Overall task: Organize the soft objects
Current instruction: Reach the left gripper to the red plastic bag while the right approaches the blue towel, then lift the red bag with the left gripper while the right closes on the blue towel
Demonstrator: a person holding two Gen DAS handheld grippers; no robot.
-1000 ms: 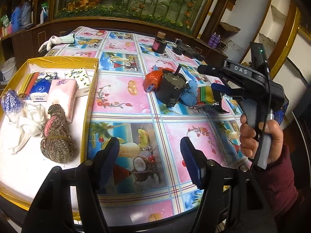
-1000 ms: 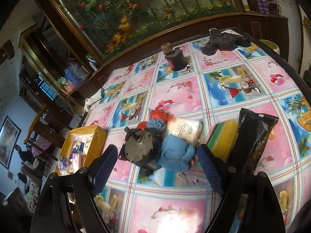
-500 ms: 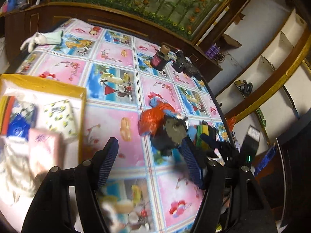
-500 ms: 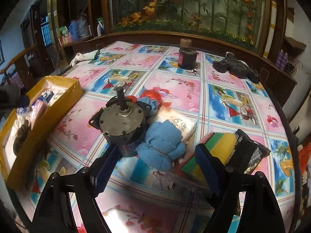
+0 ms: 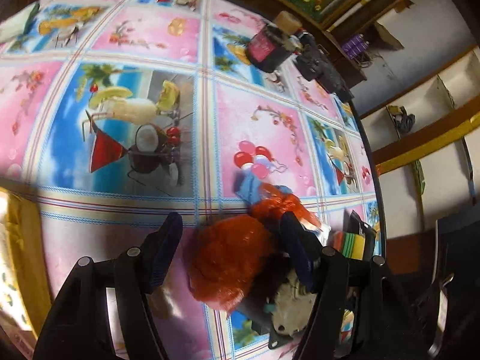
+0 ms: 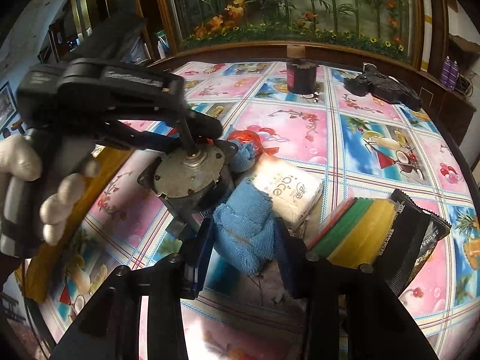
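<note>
Now the right gripper (image 6: pixel 244 240) has just closed on the folded blue terry cloth (image 6: pixel 246 225); the left gripper (image 5: pixel 228 252), jaws apart, straddles the crinkled orange-red plastic bag (image 5: pixel 228 258) at 10 o'clock from the cloth. Both soft items look ready to be moved.

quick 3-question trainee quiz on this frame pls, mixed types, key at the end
1. True or false: the right gripper has both pads against the blue towel.
2. Which item lies between the left gripper fingers? A) orange mesh bag B) tissue pack C) sponge stack
3. Fill in: the hard metal item touching the blue towel is a ____.

Key: 1 true (jaws have just been closing on it). 2 A, jaws open, not yet gripping. 3 motor.
</note>
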